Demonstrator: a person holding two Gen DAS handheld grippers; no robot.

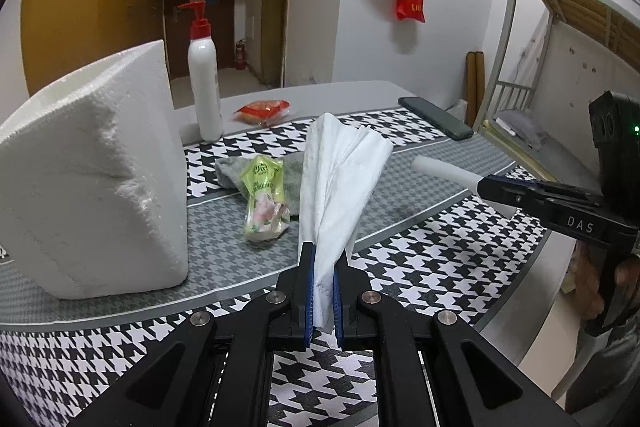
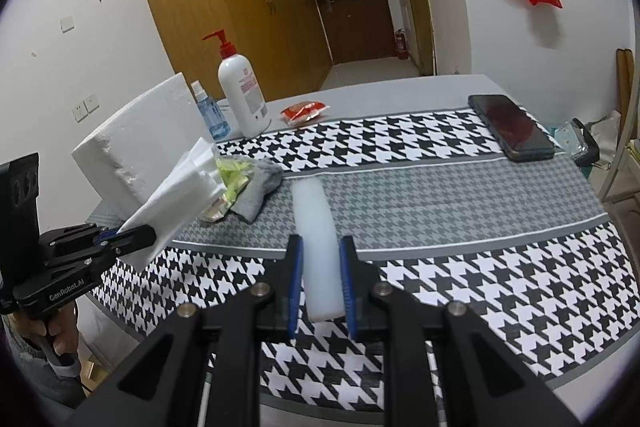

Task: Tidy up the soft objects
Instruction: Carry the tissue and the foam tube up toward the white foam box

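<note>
My left gripper is shut on a folded white tissue and holds it above the houndstooth cloth; it also shows in the right wrist view. My right gripper is shut on a white foam cylinder, seen from the left wrist view at the right. A green tissue packet lies on a grey sock at mid table. A white foam block stands at the left.
A white pump bottle, a small blue spray bottle and a red snack packet stand at the back. A dark phone lies at the back right. The table edge and a bunk bed are to the right.
</note>
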